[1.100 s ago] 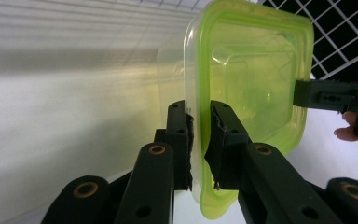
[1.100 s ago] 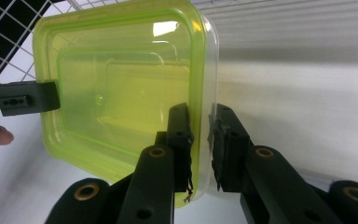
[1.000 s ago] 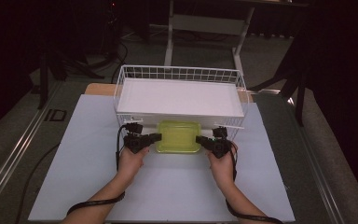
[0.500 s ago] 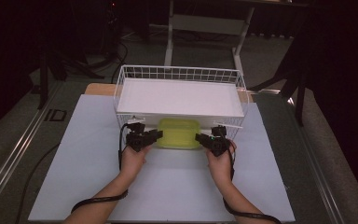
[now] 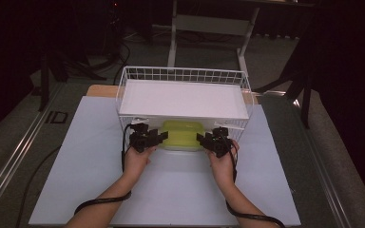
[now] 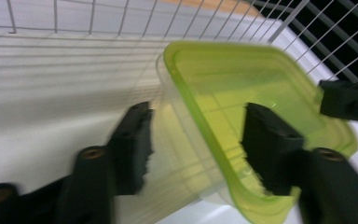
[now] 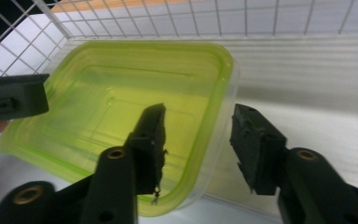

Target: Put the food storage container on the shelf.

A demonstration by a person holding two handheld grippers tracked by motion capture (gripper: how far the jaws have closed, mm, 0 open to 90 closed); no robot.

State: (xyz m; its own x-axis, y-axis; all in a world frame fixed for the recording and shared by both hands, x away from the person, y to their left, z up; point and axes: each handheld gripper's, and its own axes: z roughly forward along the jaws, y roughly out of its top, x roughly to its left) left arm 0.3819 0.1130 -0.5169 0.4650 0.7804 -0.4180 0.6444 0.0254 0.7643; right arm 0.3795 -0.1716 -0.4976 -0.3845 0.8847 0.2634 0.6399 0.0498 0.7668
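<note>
The green-lidded box lies flat, long axis along the bench's near edge, half under the wire basket, its far part hidden. The left gripper and right gripper straddle its ends; their jaws have just been opening, pads clear. Bare mat lies nearer.

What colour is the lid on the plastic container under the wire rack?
Translucent lime green. The container lid shows best in the right gripper view, on a clear tub.
</note>
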